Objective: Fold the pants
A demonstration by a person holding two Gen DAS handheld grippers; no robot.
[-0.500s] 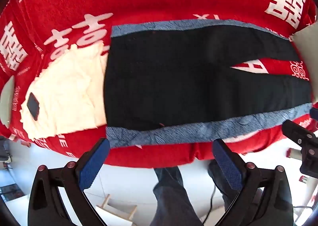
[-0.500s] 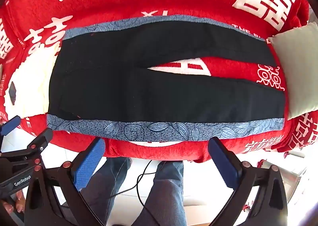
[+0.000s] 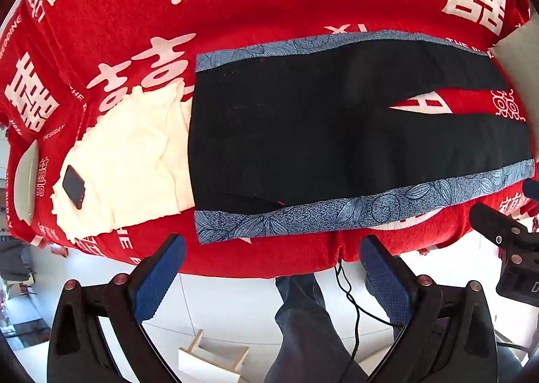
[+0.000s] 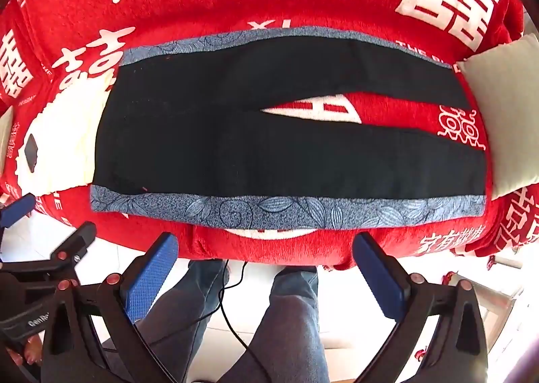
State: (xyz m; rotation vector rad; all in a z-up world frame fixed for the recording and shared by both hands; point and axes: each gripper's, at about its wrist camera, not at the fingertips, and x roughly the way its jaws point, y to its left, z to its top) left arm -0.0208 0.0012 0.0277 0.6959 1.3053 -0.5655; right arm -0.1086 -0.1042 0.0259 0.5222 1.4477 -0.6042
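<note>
Black pants [image 3: 320, 133] with blue-grey patterned side stripes lie flat on a red bedspread [image 3: 269, 2], waist to the left, legs spread to the right. They also show in the right wrist view [image 4: 235, 147]. My left gripper [image 3: 269, 248] is open and empty, hovering just off the bed's near edge below the waist end. My right gripper [image 4: 266, 244] is open and empty, off the near edge below the middle of the near leg. Neither touches the pants.
A cream cloth [image 3: 128, 164] with a black phone [image 3: 73, 185] on it lies left of the waist. A pale pillow [image 4: 505, 106] sits at the leg ends. The person's legs [image 4: 286, 315], a cable and white floor are below the bed edge.
Both grippers have edged slightly closer to the bed's near edge. The pants have not moved.
</note>
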